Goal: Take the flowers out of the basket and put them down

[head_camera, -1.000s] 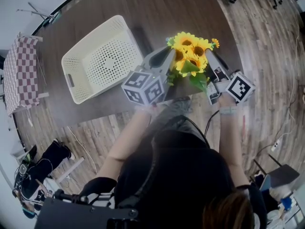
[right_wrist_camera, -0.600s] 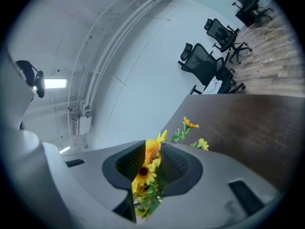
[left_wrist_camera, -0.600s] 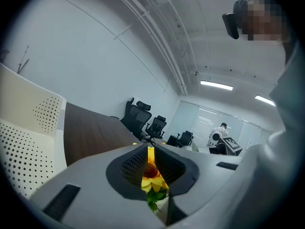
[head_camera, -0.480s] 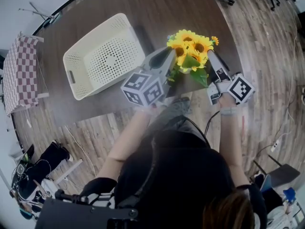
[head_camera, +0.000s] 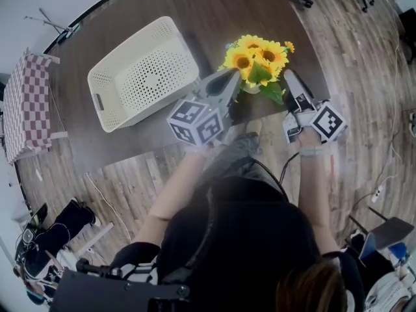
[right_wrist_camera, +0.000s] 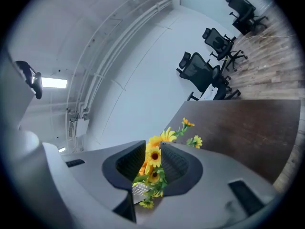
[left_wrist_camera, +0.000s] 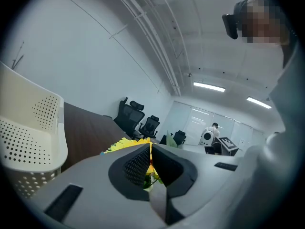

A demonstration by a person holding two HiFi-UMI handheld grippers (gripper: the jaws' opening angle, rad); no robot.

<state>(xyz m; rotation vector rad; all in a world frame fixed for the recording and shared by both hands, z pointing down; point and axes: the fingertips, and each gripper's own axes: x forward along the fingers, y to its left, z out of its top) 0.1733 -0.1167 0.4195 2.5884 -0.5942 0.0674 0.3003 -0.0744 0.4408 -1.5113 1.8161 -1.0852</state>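
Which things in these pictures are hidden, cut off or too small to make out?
- Stems of the flowers: head view, mostly covered by their own blooms and leaves.
- Basket: left gripper view, cut by the left edge; only one end shows.
- White shape beyond the office chairs: left gripper view, too small to identify.

Basket on surface, left side; flowers to its right, above surface near front edge.
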